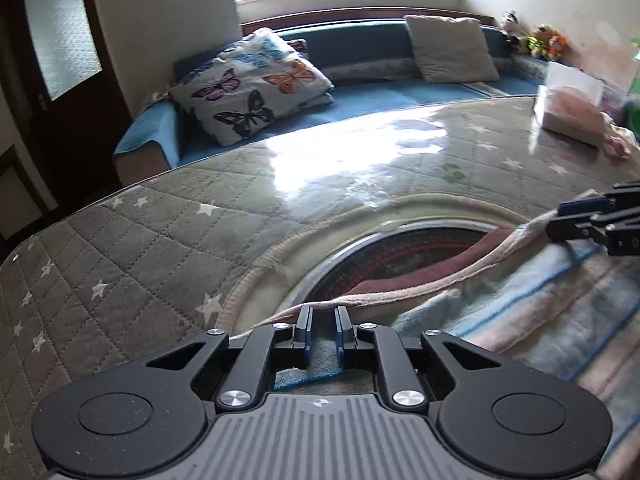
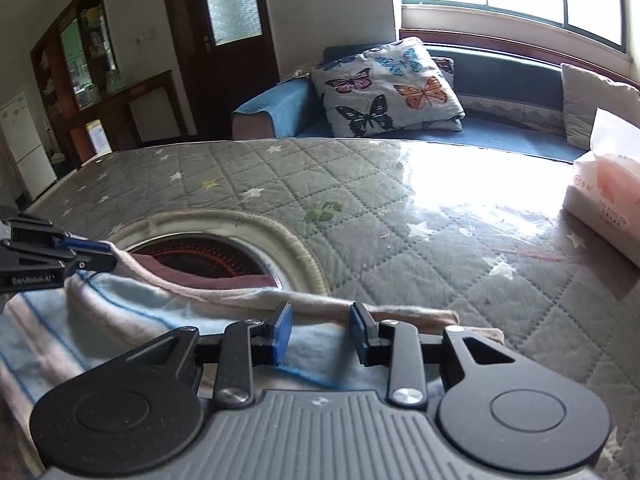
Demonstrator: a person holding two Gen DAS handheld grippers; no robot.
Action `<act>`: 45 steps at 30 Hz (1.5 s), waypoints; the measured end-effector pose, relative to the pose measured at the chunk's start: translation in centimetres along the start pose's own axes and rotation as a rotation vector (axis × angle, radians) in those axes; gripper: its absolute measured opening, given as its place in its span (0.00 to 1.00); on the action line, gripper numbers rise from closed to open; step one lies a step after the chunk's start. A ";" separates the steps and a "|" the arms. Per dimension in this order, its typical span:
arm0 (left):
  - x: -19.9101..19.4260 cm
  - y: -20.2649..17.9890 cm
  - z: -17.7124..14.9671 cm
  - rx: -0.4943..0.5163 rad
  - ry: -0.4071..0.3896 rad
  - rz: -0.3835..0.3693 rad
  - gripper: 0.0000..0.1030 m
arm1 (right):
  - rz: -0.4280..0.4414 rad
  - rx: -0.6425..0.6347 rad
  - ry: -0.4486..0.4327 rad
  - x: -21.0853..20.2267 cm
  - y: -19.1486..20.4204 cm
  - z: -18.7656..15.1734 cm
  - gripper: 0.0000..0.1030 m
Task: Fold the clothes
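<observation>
Left gripper [image 1: 323,326] pinching towel [image 1: 540,320], cabinet [image 2: 92,76] right-view only

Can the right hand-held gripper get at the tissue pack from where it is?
Probably yes: the right hand-held gripper has only bare quilted table cover between it and the tissue pack.

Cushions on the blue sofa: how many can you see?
2: the butterfly cushion at the sofa's door end, and a plain beige cushion under the window. More may be out of view.
</observation>
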State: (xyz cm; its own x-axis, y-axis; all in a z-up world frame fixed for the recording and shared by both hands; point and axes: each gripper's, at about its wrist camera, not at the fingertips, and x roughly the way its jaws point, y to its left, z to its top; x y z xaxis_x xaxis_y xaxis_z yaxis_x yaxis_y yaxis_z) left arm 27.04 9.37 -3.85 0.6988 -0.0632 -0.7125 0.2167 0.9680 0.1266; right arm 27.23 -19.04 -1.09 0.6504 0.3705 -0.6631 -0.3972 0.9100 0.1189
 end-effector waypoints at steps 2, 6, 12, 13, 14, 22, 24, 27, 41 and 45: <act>0.4 -0.1 0.1 -0.004 -0.008 0.020 0.13 | -0.019 -0.010 -0.009 0.5 0.1 0.0 0.32; 0.3 -0.1 0.3 -0.042 -0.015 0.040 0.17 | -0.043 -0.033 -0.021 0.6 0.5 0.1 0.40; -1.6 -1.1 0.4 -0.040 -0.054 0.007 0.24 | -0.038 -0.011 -0.035 -1.6 -0.5 -0.1 0.40; -1.7 -1.5 0.5 -0.033 -0.058 -0.006 0.26 | -0.045 -0.009 -0.029 -1.8 -0.8 -0.3 0.40; -1.6 -1.8 0.5 -0.027 -0.058 -0.012 0.32 | -0.053 -0.005 -0.023 -1.8 -1.2 -0.4 0.40; -0.5 -2.1 0.2 -0.035 -0.030 0.004 0.56 | -0.041 0.072 -0.023 -1.6 -3.3 -0.6 0.41; -1.1 -1.7 -0.2 -0.050 -0.037 0.020 0.67 | -0.048 0.044 -0.023 -2.3 -2.8 -0.7 0.42; -2.3 -1.3 -0.9 -0.059 -0.054 0.046 0.73 | -0.048 0.009 -0.015 -3.1 -2.1 -1.0 0.46; -5.6 -2.3 -5.2 0.001 -0.057 0.133 0.87 | 0.003 -0.107 0.021 -4.0 3.9 -3.0 0.58; -5.5 -2.1 -4.9 -0.019 -0.052 0.134 0.87 | 0.012 -0.114 0.003 -3.1 5.3 -2.2 0.58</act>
State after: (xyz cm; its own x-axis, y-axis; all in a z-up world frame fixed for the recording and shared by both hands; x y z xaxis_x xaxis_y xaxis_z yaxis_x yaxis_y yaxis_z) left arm 19.40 8.89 -3.63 0.7551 0.0549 -0.6533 0.1062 0.9731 0.2045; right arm 21.71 -15.82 0.02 0.6433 0.3808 -0.6642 -0.4764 0.8782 0.0421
